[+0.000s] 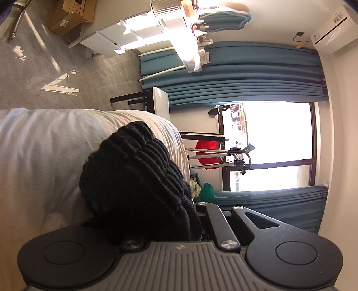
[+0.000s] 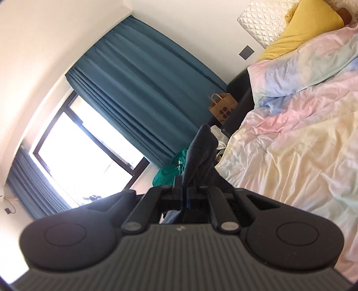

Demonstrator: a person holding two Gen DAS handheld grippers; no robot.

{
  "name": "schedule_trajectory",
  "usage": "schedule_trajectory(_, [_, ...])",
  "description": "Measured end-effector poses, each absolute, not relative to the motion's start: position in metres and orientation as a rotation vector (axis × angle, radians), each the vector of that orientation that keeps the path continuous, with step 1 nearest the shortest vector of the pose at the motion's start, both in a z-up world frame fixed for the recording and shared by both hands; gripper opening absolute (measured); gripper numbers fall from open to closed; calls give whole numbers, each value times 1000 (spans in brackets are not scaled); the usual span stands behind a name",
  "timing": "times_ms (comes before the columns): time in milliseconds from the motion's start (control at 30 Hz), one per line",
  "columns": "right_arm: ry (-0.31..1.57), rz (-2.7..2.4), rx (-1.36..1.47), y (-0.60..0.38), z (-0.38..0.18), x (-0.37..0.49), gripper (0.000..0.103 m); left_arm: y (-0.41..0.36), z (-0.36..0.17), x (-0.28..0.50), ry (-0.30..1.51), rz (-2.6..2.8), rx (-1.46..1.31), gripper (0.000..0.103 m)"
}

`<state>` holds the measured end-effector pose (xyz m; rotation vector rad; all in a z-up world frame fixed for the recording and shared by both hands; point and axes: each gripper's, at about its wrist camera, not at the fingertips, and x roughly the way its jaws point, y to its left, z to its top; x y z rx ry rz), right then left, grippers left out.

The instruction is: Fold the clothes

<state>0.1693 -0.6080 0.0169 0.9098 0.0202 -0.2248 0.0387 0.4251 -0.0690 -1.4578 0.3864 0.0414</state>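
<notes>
A black ribbed knit garment [image 1: 134, 179] bulges in a bunch right in front of my left gripper [image 1: 176, 221] and hides its fingertips; the linkage arms are drawn in, so it is shut on the knit. The bunch hangs over a white duvet [image 1: 44, 161]. In the right wrist view my right gripper [image 2: 182, 190] is shut on a strip of dark blue-grey fabric [image 2: 201, 152] that stands up from the fingers. It is held off the side of the pastel duvet [image 2: 290, 161]. I cannot tell whether both grippers hold one garment.
A pile of green and yellow clothes [image 2: 170, 172] lies by the bed's edge below the window [image 2: 73, 152]. Teal curtains [image 2: 138, 85], a brown paper bag [image 2: 222, 107] and a yellow pillow [image 2: 308, 29] surround the bed. A white desk [image 1: 134, 33] and cardboard boxes [image 1: 69, 18] stand across the floor.
</notes>
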Motion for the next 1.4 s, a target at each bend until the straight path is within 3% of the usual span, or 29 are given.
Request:
schedule_trajectory(167, [437,-441,968,-625,-79,135,6,432,-110,21,574,112,-1459,6])
schedule_trajectory(300, [603,-497,997,-622,-143,109,7,437,-121,22,676,128,-1421,8])
schedule_trajectory(433, [601,-507,900,-616,-129,104,14,441,-112,22,734,78,-1361,16])
schedule_trajectory(467, [607,-521,853,-613,-120,104,16,440,-110,20,759,67,-1332,27])
schedule_trajectory(500, [611,-533,807,-609,-111,103,22,439,-108,18,784,54,-1297,37])
schedule_trajectory(567, [598,-542,728,-602,-93,101,40,436,-104,13,833,29,-1226,45])
schedule_trajectory(600, [580,-538,692,-598,-84,100,56,437,-99,9,844,33,-1178,58])
schedule_trajectory(633, [562,-531,656,-593,-74,99,72,438,-94,3,848,43,-1125,65])
schedule_trajectory(700, [522,-503,594,-578,-52,97,78,444,-84,-10,845,62,-1042,80])
schedule_trajectory(933, [551,-286,562,-486,-28,132,79,487,-46,-10,787,140,-961,82])
schedule_trajectory(1167, [605,-31,574,-383,-17,176,79,503,-43,97,789,117,-951,84])
schedule_trajectory(1400, [710,81,438,-314,-56,206,79,500,-69,211,725,49,-1017,84])
